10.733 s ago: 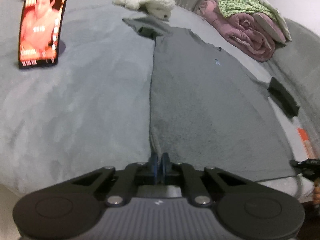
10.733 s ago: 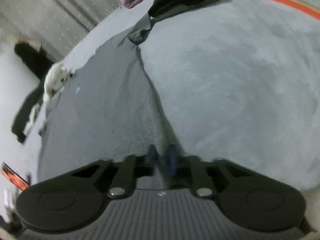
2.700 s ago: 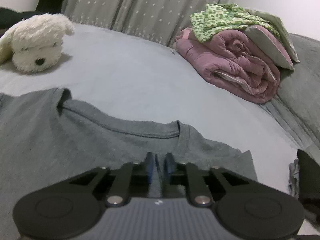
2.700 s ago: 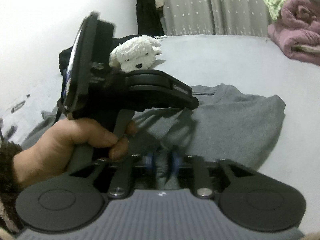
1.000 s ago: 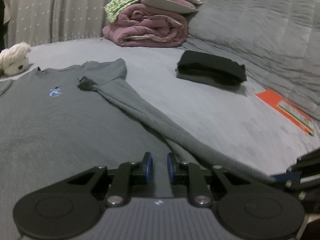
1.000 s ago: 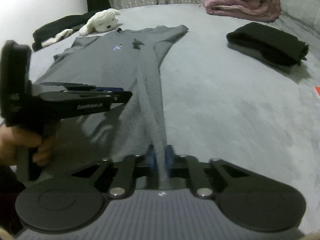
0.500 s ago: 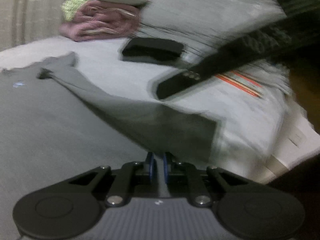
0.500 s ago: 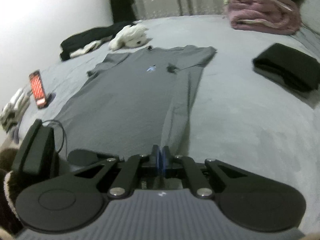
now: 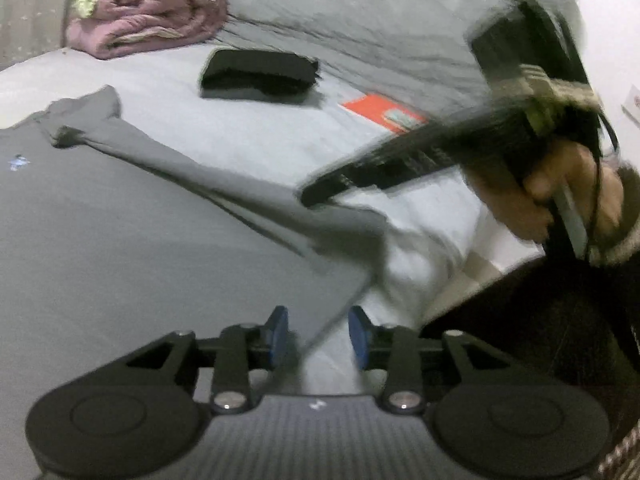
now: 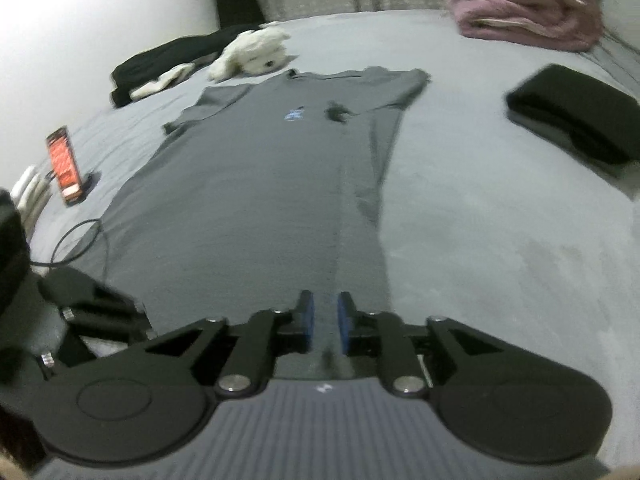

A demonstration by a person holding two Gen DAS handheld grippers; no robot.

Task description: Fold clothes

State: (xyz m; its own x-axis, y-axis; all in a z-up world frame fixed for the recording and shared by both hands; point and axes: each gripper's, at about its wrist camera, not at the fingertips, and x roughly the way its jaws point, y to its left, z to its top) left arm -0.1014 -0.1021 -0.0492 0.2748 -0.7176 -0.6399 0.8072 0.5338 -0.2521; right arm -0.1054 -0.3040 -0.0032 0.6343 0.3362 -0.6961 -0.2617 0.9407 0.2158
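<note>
No text is showing clearly enough to read. A small blue logo on the grey T-shirt (image 10: 256, 184) chest and the red phone screen (image 10: 63, 164) are appearing only as blurs.

My right gripper (image 10: 323, 322) has just been opening, pads apart over the grey shirt (image 10: 256, 184) hem at the bed (image 10: 500, 240) near edge.

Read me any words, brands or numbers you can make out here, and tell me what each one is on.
None can be read.
Grey T-shirt: small blue chest logo, too blurred.
Phone screen: red, print too small.
Orange packet: label blurred.
Each claw body: small white mark, unreadable.
</note>
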